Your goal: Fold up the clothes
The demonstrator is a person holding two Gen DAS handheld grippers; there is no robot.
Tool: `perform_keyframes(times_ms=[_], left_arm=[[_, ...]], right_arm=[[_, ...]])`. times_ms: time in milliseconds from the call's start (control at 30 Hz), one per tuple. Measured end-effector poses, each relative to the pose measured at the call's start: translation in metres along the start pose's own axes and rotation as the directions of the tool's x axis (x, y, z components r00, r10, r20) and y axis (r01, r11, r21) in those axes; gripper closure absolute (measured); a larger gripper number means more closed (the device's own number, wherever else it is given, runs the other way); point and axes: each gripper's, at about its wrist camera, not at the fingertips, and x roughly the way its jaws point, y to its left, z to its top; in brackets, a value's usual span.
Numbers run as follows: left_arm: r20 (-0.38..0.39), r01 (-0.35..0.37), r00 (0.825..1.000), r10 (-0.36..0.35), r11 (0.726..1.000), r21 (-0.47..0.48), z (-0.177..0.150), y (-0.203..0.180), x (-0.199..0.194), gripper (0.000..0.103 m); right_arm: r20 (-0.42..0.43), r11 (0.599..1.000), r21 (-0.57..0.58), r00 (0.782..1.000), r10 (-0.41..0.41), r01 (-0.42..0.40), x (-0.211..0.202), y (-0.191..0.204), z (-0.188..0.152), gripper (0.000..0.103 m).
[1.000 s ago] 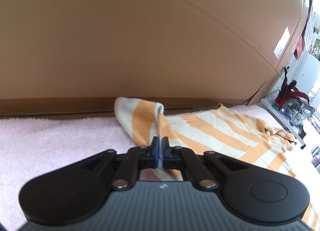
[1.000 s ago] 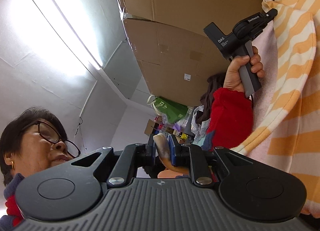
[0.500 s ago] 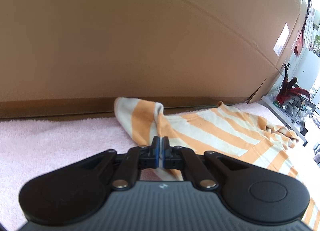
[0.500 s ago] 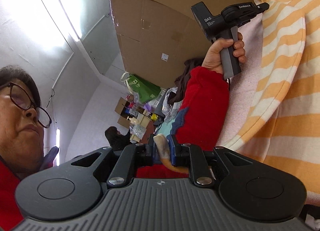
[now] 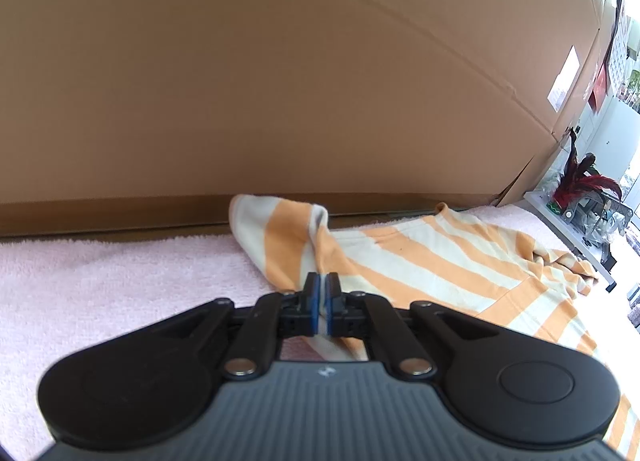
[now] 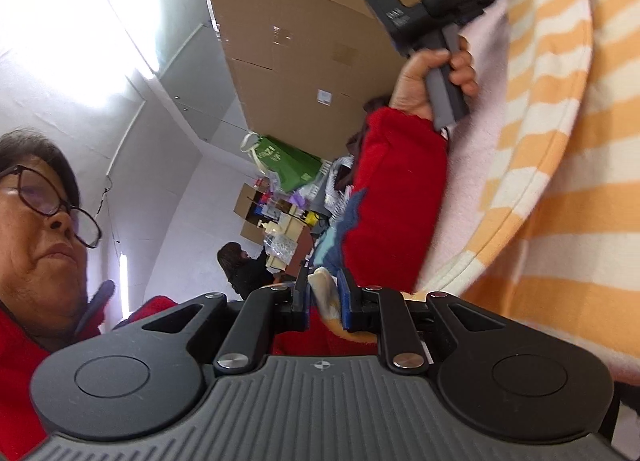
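The striped garment (image 5: 420, 261) lies on the pink towel-covered surface (image 5: 120, 269), its long axis running from the left tool (image 5: 321, 285) away to the right along the foot of the cardboard wall (image 5: 280, 81). The left tool is clamped fully shut on the garment's near-left edge, and the right tool (image 6: 324, 293) is closed on a thick bunch of the same cloth at the opposite end, so the fabric spans between the two. The wall blocks the far side, bare towel lies to the left, and the open way for a fold is probably across or towards the person (image 6: 396, 189).
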Motion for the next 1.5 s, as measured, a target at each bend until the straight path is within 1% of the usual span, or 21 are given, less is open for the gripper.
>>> perform_keyframes(times_ms=[367, 500, 667, 767, 800, 867, 900, 933, 967, 1000, 1033, 1100, 1133, 1167, 1267, 1300, 1333, 1400, 1433, 1467, 1500], left_arm=[[0.003, -0.006, 1.000, 0.006, 1.000, 0.006, -0.001, -0.002, -0.001, 0.103], [0.004, -0.008, 1.000, 0.008, 1.000, 0.010, -0.001, -0.002, -0.001, 0.103], [0.004, -0.010, 1.000, 0.010, 1.000, 0.012, -0.001, -0.003, -0.001, 0.103], [0.007, -0.013, 1.000, 0.012, 1.000, 0.015, -0.001, -0.004, -0.002, 0.103], [0.008, -0.014, 1.000, 0.014, 1.000, 0.018, -0.002, -0.004, -0.002, 0.102], [0.008, -0.018, 1.000, 0.018, 1.000, 0.024, -0.001, -0.005, -0.002, 0.101], [0.008, -0.020, 1.000, 0.020, 0.999, 0.027, -0.001, -0.006, -0.002, 0.099], [0.002, -0.024, 1.000, 0.024, 0.999, 0.035, 0.000, -0.007, -0.003, 0.094], [-0.003, -0.027, 1.000, 0.027, 0.999, 0.042, 0.001, -0.009, -0.004, 0.080], [-0.008, -0.030, 1.000, 0.030, 0.998, 0.050, 0.002, -0.011, -0.005, 0.070], [-0.004, -0.037, 0.999, 0.037, 0.996, 0.076, 0.003, -0.015, -0.008, 0.067], [0.023, -0.080, 0.997, 0.078, 0.986, 0.145, 0.002, -0.026, -0.019, 0.053], [0.041, -0.088, 0.996, 0.083, 0.987, 0.135, 0.001, -0.025, -0.027, 0.053], [0.060, -0.095, 0.994, 0.088, 0.988, 0.125, 0.000, -0.025, -0.036, 0.053], [0.114, -0.116, 0.988, 0.105, 0.989, 0.094, -0.003, -0.024, -0.061, 0.053], [0.144, -0.120, 0.984, 0.109, 0.991, 0.065, -0.006, -0.023, -0.074, 0.055], [0.161, -0.101, 0.983, 0.093, 0.994, 0.044, -0.011, -0.022, -0.085, 0.056], [0.169, -0.025, 0.985, 0.020, 0.999, 0.029, -0.028, -0.030, -0.101, 0.063], [0.158, 0.005, 0.987, -0.011, 0.999, 0.040, -0.037, -0.037, -0.105, 0.065], [0.139, 0.033, 0.989, -0.042, 0.997, 0.068, -0.048, -0.047, -0.106, 0.070], [0.118, 0.061, 0.990, -0.072, 0.993, 0.096, -0.059, -0.058, -0.107, 0.073]], right_arm=[[-0.079, 0.993, 0.076, 0.993, -0.083, 0.089, -0.003, -0.029, -0.016, 0.085], [-0.140, 0.981, 0.112, 0.980, -0.140, 0.156, 0.000, -0.043, -0.023, 0.081], [-0.197, 0.965, 0.088, 0.954, -0.226, 0.247, -0.007, -0.044, -0.032, 0.081], [-0.181, 0.962, 0.042, 0.949, -0.258, 0.270, -0.013, -0.036, -0.031, 0.081], [-0.163, 0.962, 0.021, 0.950, -0.265, 0.272, -0.013, -0.032, -0.030, 0.081], [-0.118, 0.960, -0.012, 0.953, -0.279, 0.280, -0.014, -0.026, -0.025, 0.076], [-0.103, 0.958, -0.027, 0.952, -0.288, 0.286, -0.014, -0.026, -0.023, 0.075], [-0.097, 0.953, -0.038, 0.948, -0.304, 0.302, -0.013, -0.027, -0.022, 0.077], [-0.107, 0.948, -0.033, 0.942, -0.317, 0.315, -0.010, -0.031, -0.021, 0.081], [-0.104, 0.948, -0.038, 0.943, -0.317, 0.315, -0.010, -0.032, -0.022, 0.081], [-0.100, 0.948, -0.042, 0.943, -0.317, 0.314, -0.011, -0.033, -0.022, 0.082], [-0.093, 0.948, -0.052, 0.944, -0.316, 0.313, -0.013, -0.034, -0.024, 0.081], [-0.090, 0.948, -0.057, 0.944, -0.316, 0.312, -0.014, -0.035, -0.024, 0.078], [-0.073, 0.951, -0.084, 0.950, -0.303, 0.297, -0.018, -0.032, -0.024, 0.078], [-0.033, 0.960, -0.120, 0.965, -0.260, 0.255, -0.025, -0.029, -0.017, 0.076], [-0.020, 0.962, -0.132, 0.969, -0.245, 0.241, -0.027, -0.028, -0.014, 0.076], [-0.008, 0.964, -0.118, 0.970, -0.241, 0.239, -0.027, -0.033, -0.010, 0.076], [0.015, 0.968, -0.088, 0.972, -0.234, 0.235, -0.027, -0.042, -0.001, 0.076], [0.027, 0.970, -0.073, 0.973, -0.231, 0.233, -0.027, -0.046, 0.004, 0.076], [0.039, 0.971, -0.059, 0.973, -0.228, 0.230, -0.027, -0.051, 0.009, 0.082], [0.051, 0.973, -0.044, 0.973, -0.225, 0.227, -0.027, -0.056, 0.013, 0.087]])
